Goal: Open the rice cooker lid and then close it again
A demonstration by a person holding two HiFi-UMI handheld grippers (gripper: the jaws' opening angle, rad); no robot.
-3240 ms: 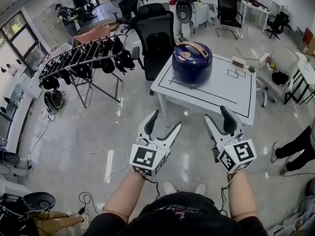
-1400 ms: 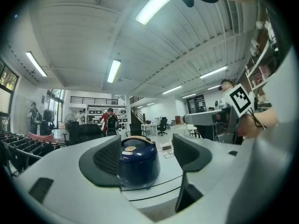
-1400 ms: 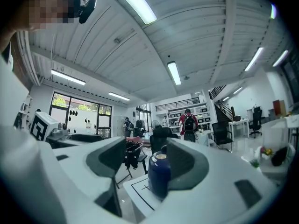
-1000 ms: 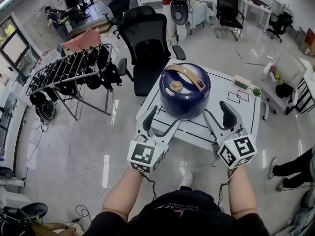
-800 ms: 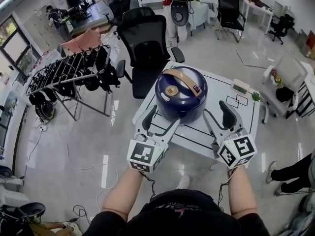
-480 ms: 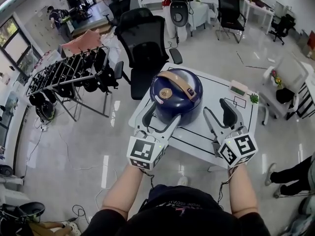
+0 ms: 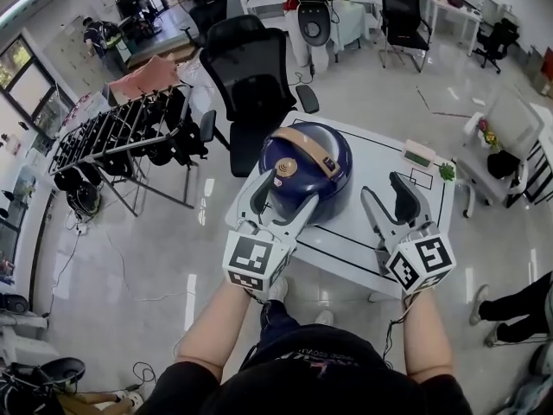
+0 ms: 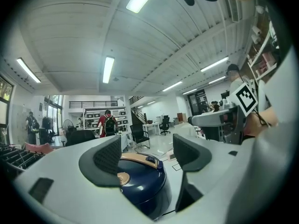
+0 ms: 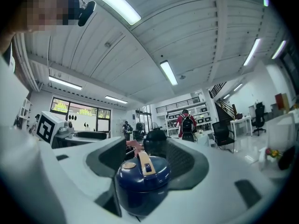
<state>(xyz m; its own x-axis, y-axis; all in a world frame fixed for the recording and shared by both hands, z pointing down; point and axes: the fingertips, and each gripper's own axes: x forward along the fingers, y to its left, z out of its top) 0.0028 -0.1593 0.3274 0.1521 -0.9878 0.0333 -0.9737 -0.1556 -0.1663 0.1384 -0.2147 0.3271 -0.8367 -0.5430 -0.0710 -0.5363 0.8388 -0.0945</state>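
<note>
A navy blue rice cooker [image 7: 304,164] with a tan handle across its shut lid stands on the white table [image 7: 363,227]. My left gripper [image 7: 281,202] is open at the cooker's near side, and its fingers overlap the cooker's front in the head view. I cannot tell whether they touch it. In the left gripper view the cooker [image 8: 140,183] shows between and beyond the open left gripper [image 8: 147,155]. My right gripper [image 7: 389,199] is open over the table, to the right of the cooker. The right gripper view shows the cooker [image 9: 142,178] ahead of the open right gripper [image 9: 147,158].
A black office chair [image 7: 259,72] stands behind the table. A drying rack [image 7: 130,124] hung with dark clothes is at the left. A small device [image 7: 417,156] and a little plant [image 7: 446,172] sit at the table's far right. Someone's legs [image 7: 518,299] show at the right edge.
The view and both grippers have closed in on the table. The left gripper now overlaps the cooker's front. Both grippers stay open and the lid stays shut.
</note>
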